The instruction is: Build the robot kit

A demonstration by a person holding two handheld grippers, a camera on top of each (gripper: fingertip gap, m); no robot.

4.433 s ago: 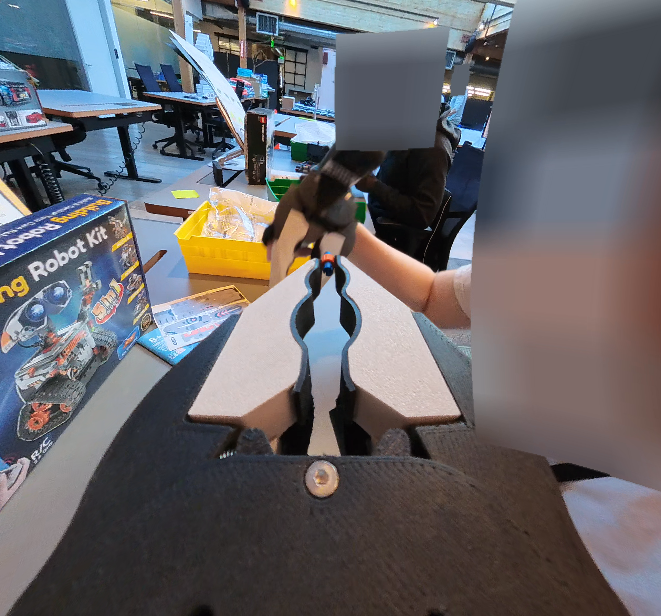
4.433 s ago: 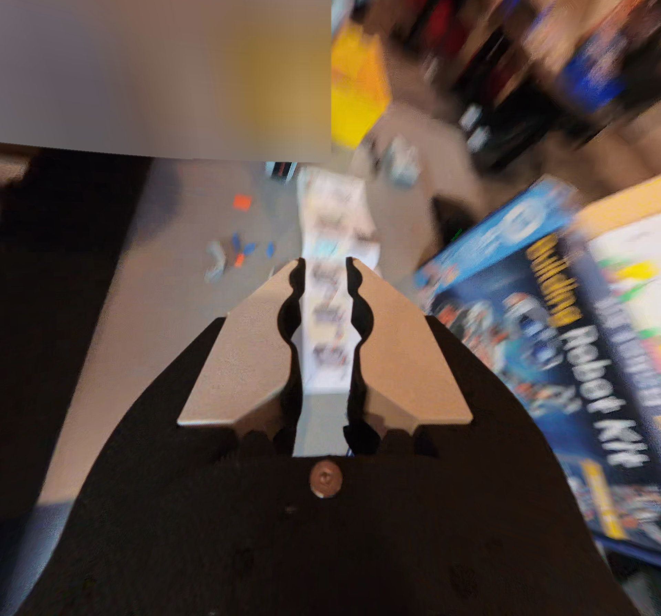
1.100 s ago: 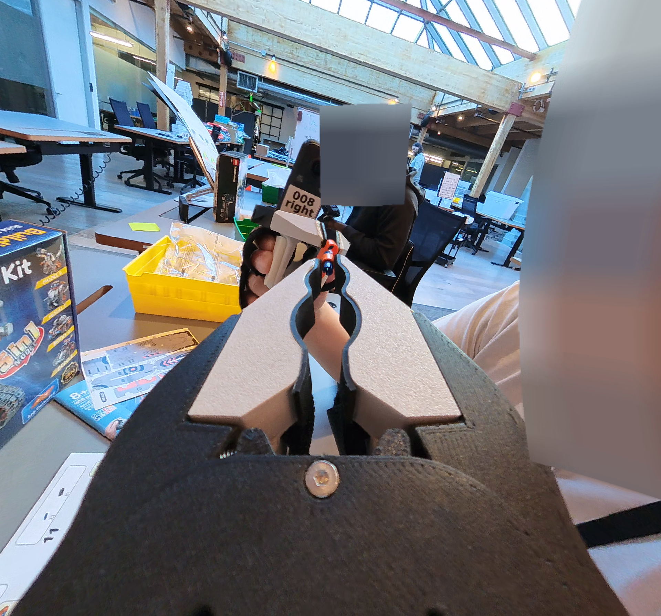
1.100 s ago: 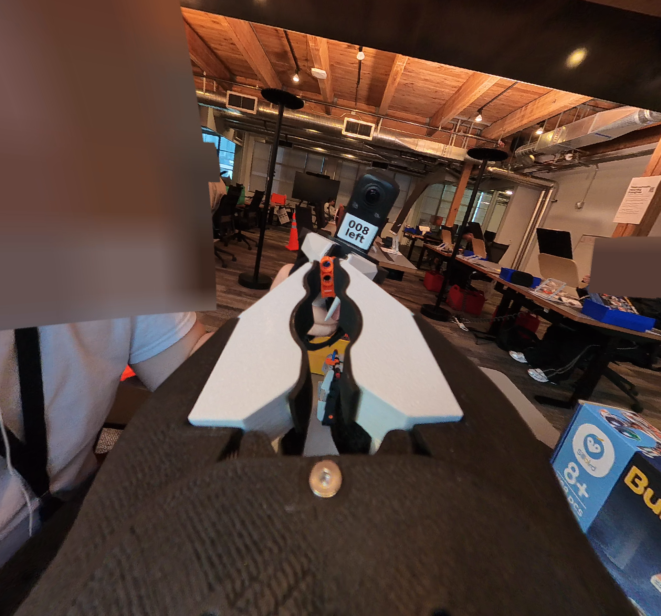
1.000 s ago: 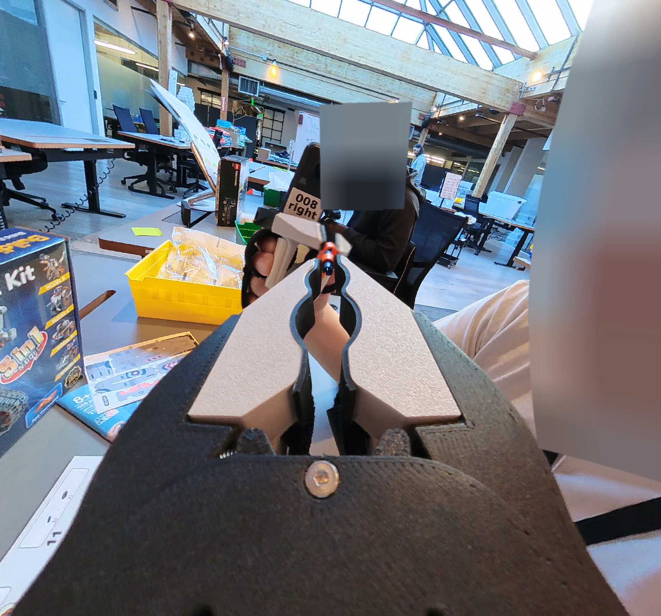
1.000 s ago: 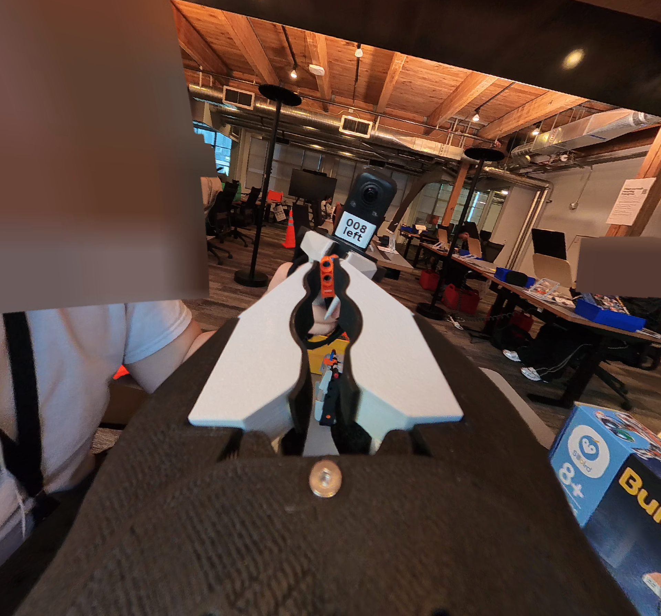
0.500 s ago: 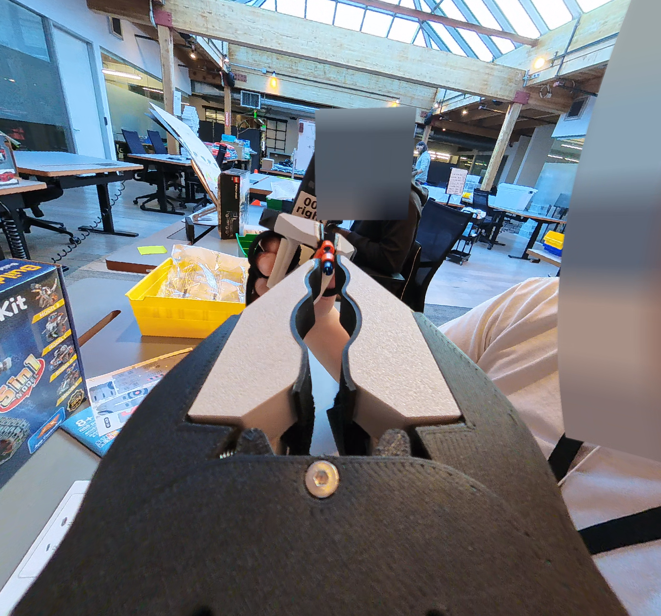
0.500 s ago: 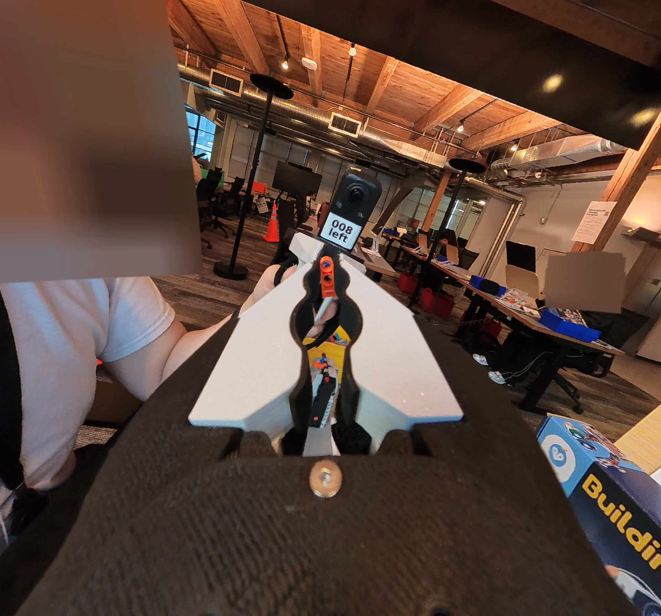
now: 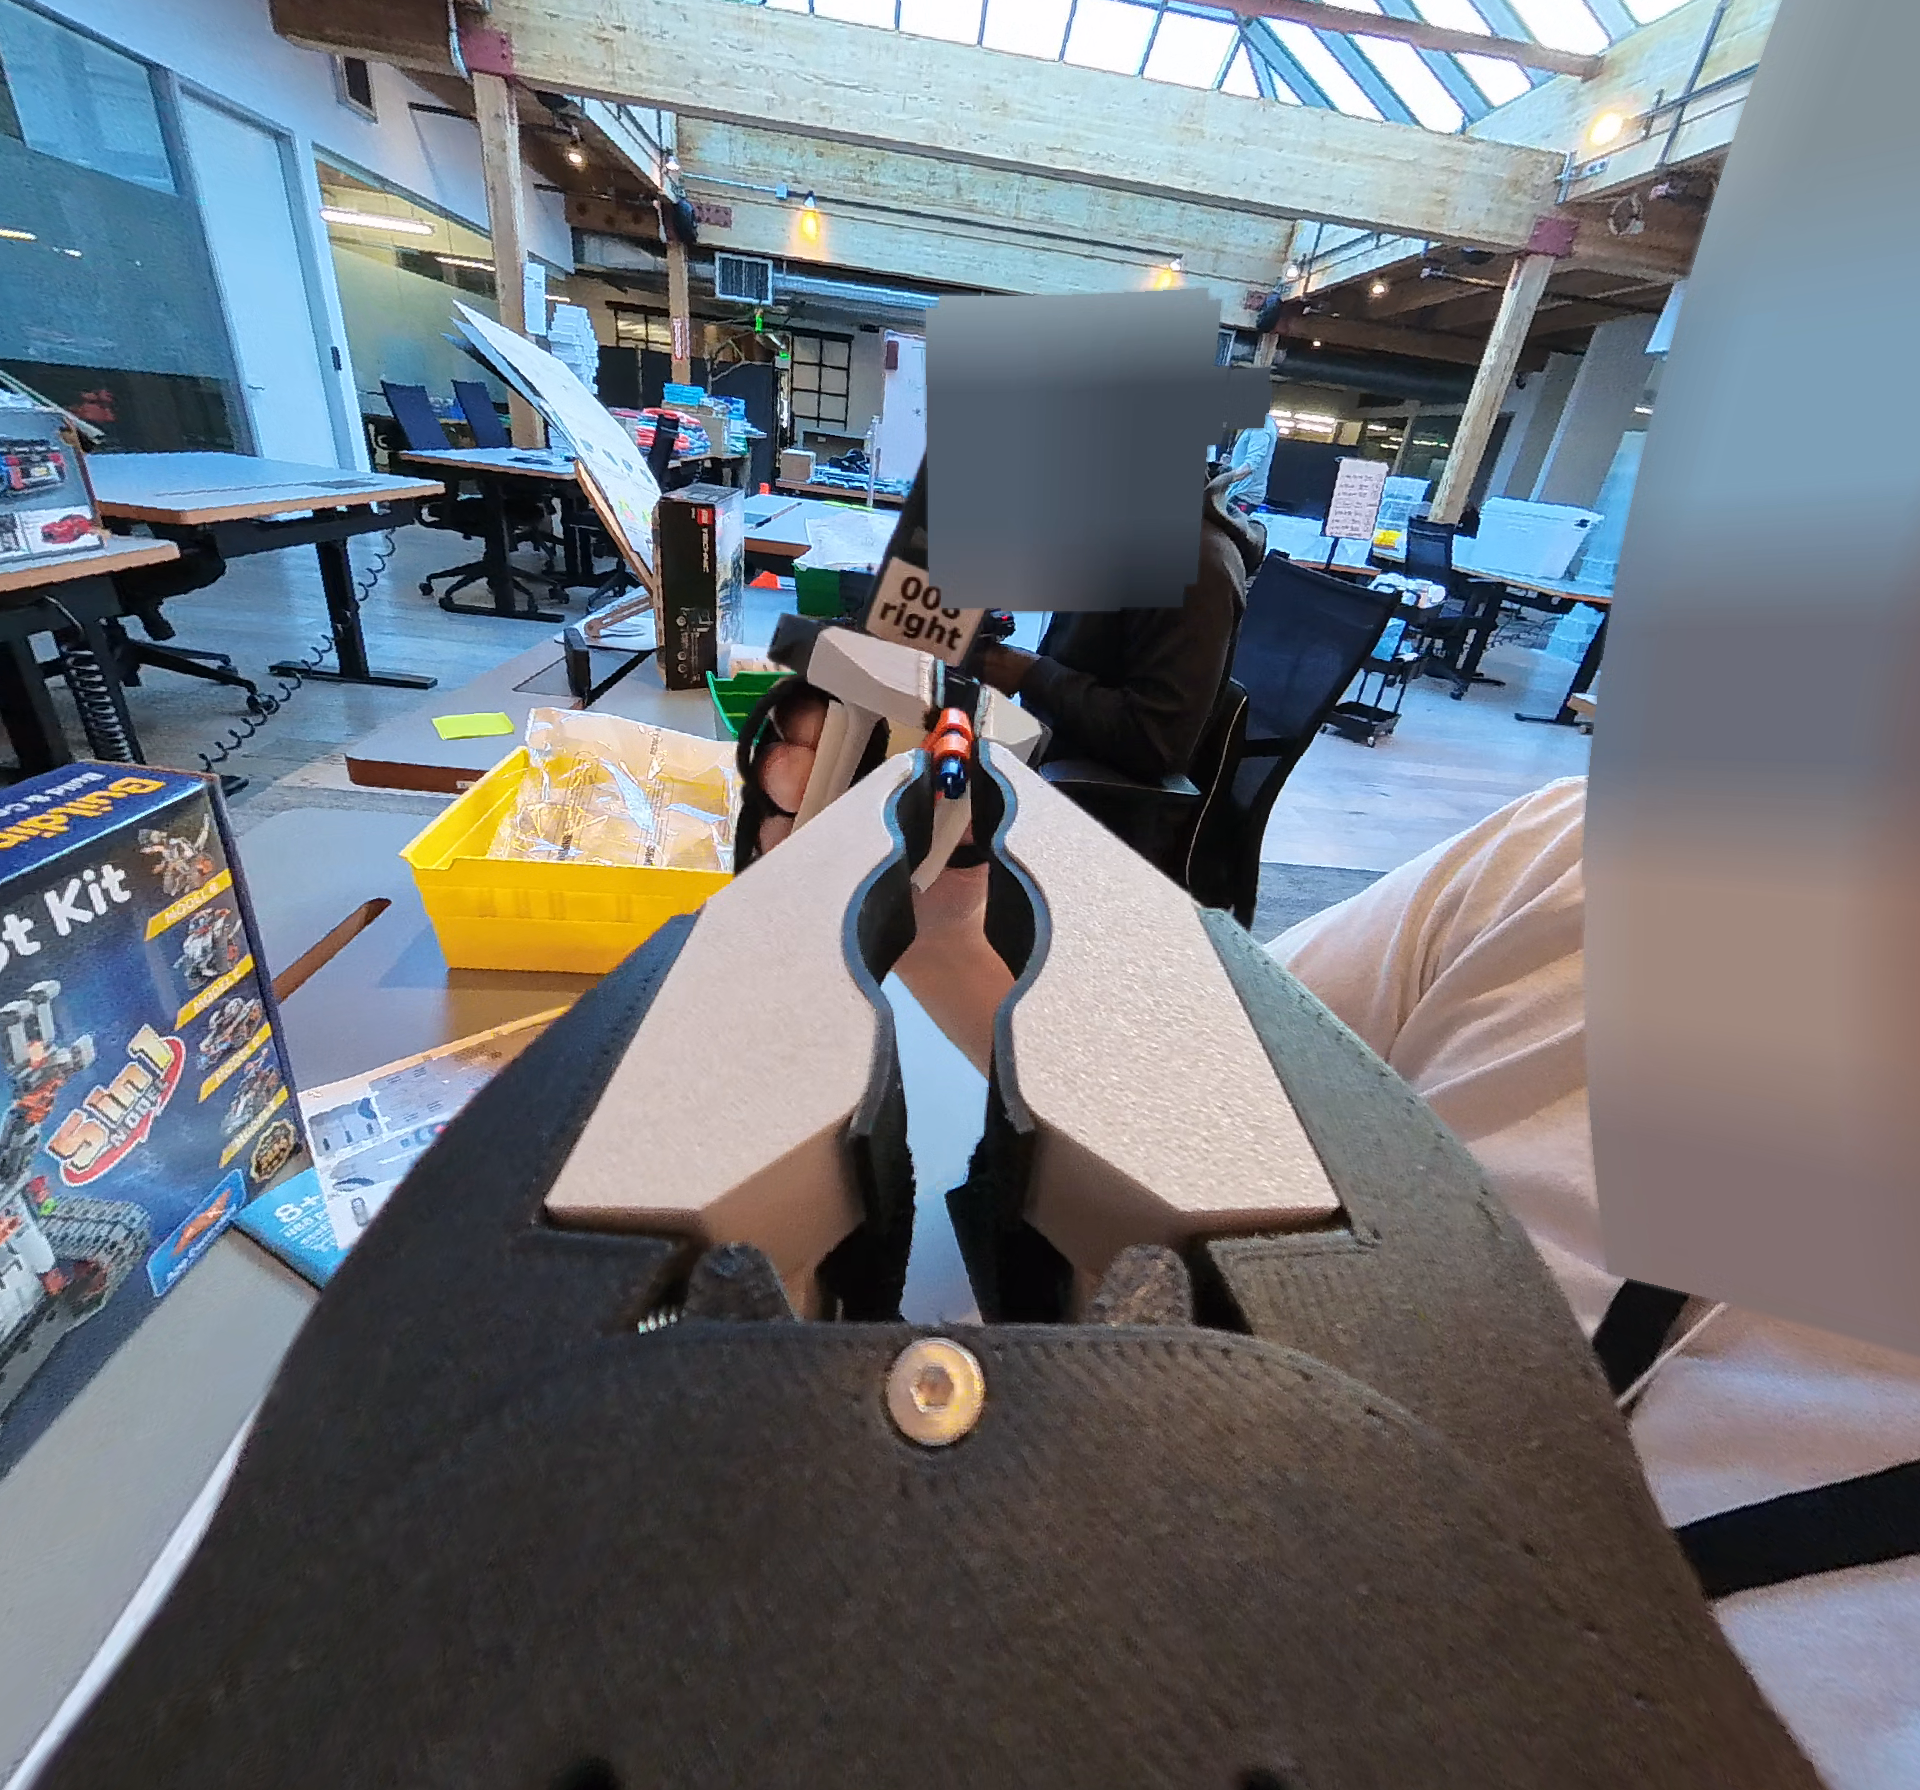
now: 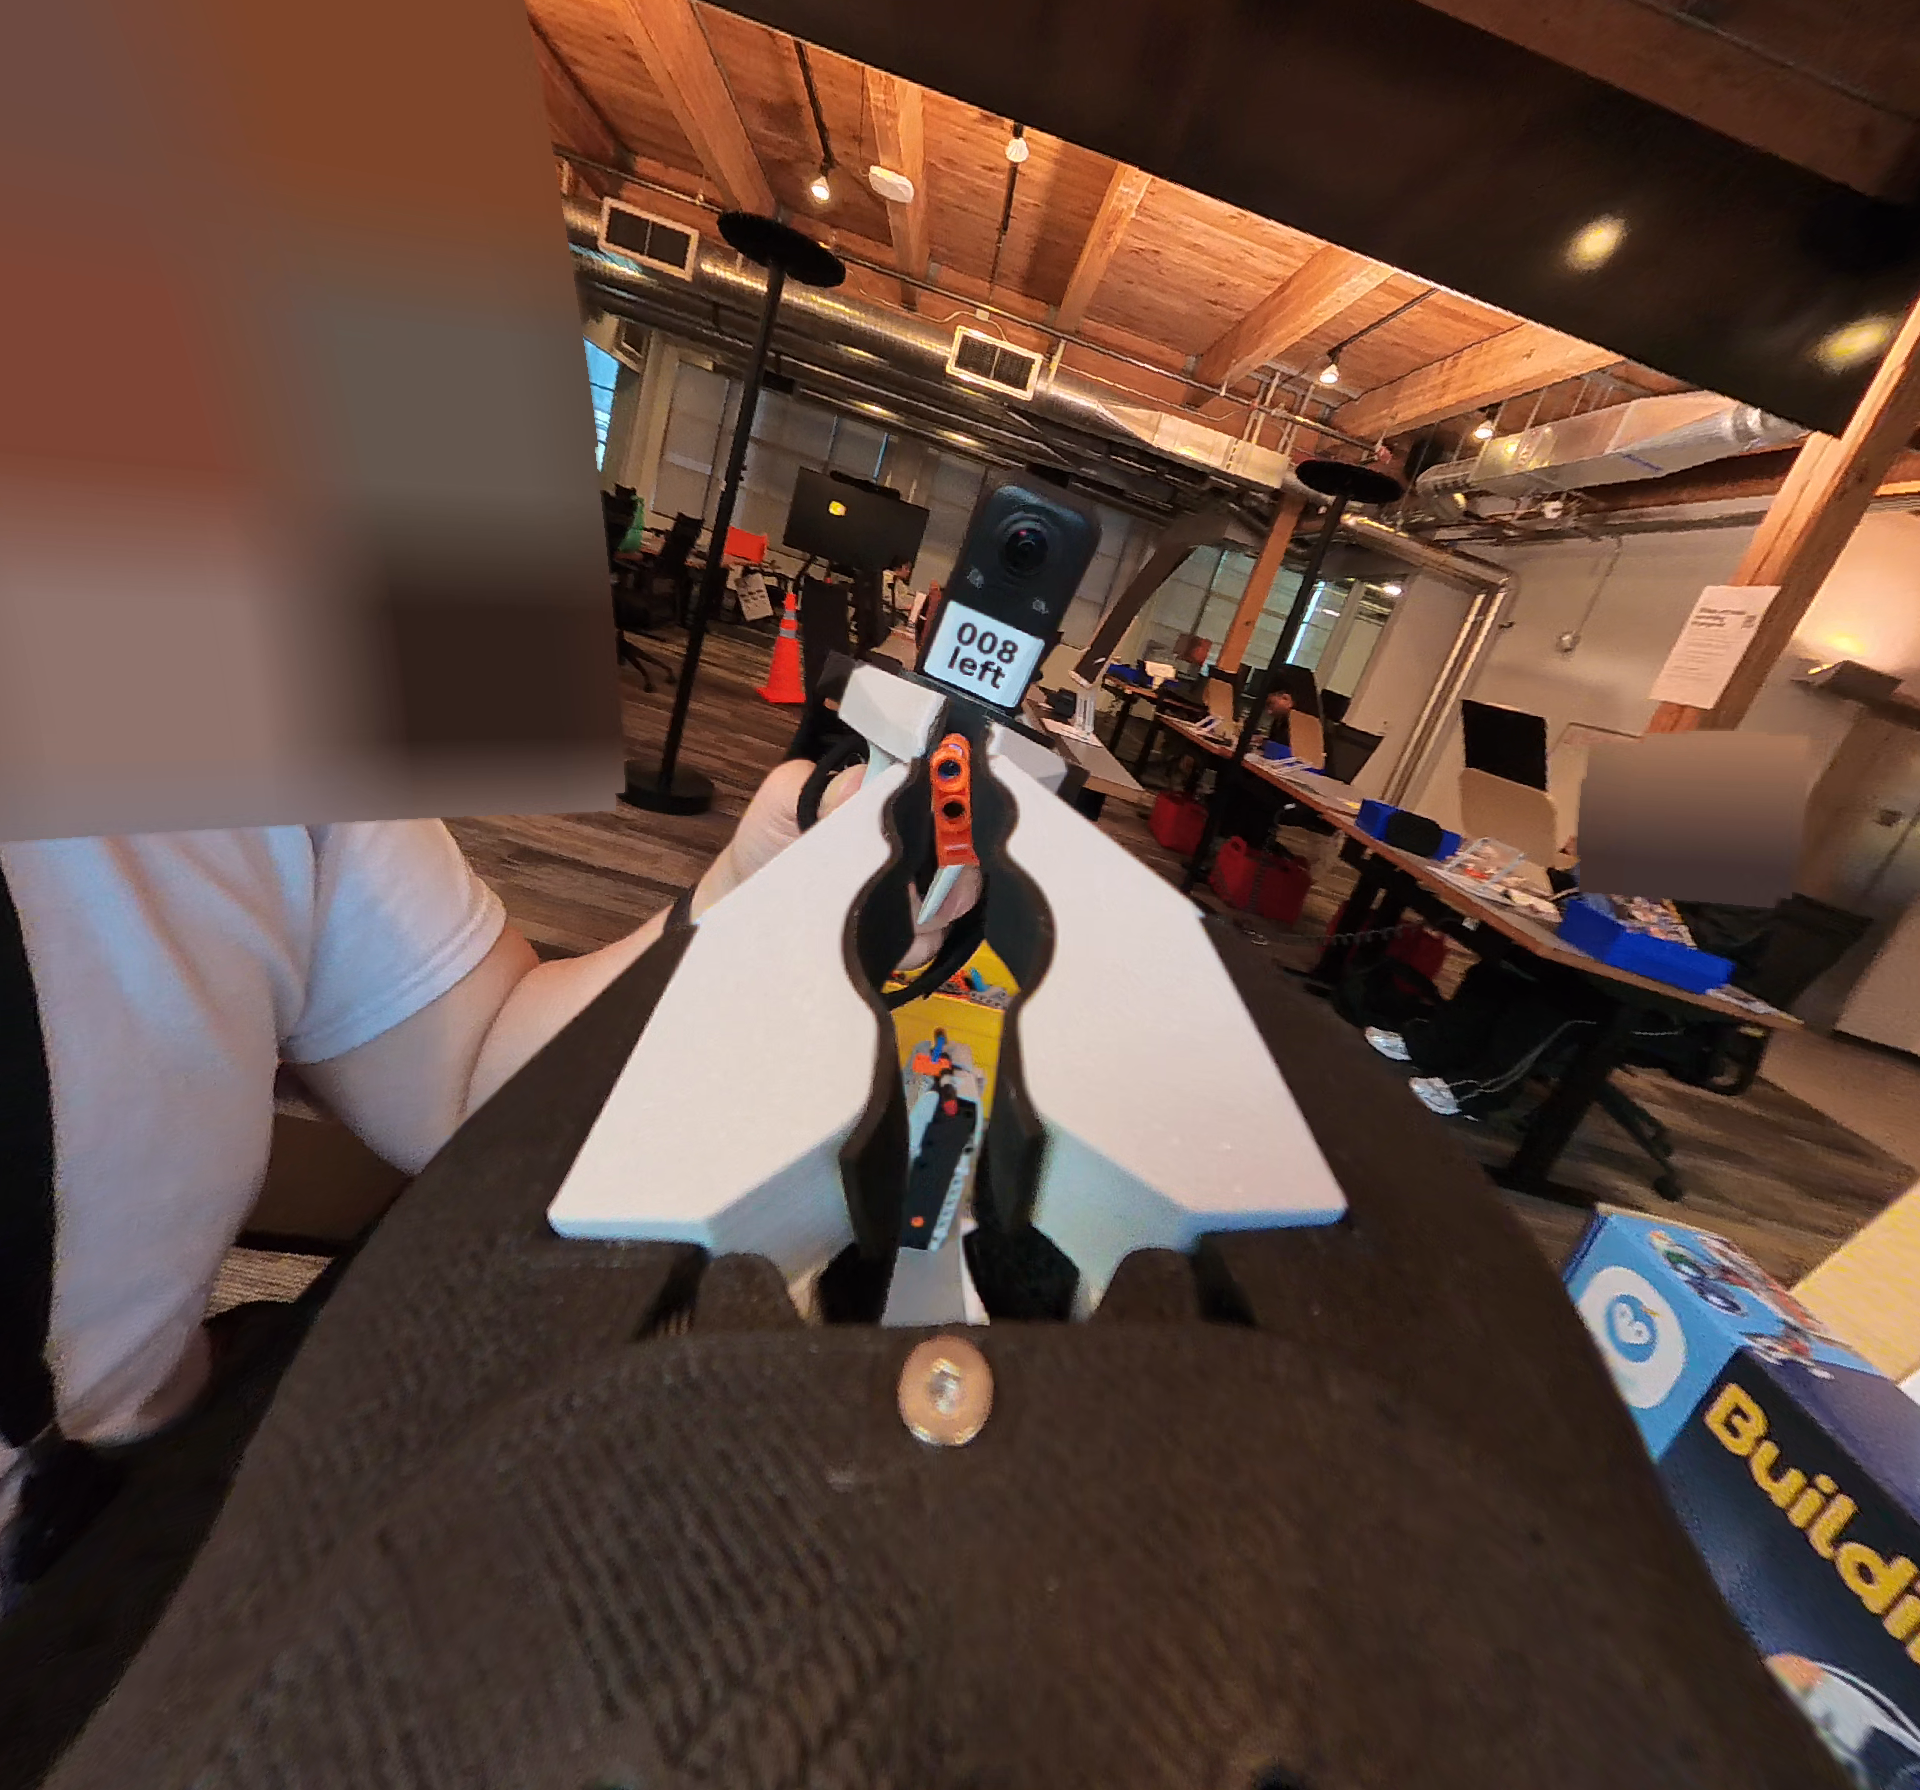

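Both grippers are held up in the air, facing each other tip to tip. My left gripper (image 9: 948, 772) is shut on a small orange-and-blue piece (image 9: 950, 751). The right gripper's body (image 9: 883, 686) stands just behind it, held by a hand. In the right wrist view my right gripper (image 10: 951, 784) has its tips closed around a small orange beam with holes (image 10: 950, 810). The left gripper's body (image 10: 894, 706) and its camera sit right behind that. I cannot tell whether the two orange pieces are joined.
A blue robot kit box (image 9: 125, 1013) stands at left and also shows in the right wrist view (image 10: 1766, 1428). A yellow tray (image 9: 561, 899) holds plastic bags. An instruction booklet (image 9: 395, 1106) lies on the table. A small partly built model (image 10: 940, 1138) shows through the right jaws. The person's arm (image 10: 416, 1044) is at left. The grippers are tip to tip, or close to it.
4.4 s ago the right gripper pointed down at the table with nothing in it; it now faces the left gripper. Over the last second both stayed tip to tip, tilting slightly.
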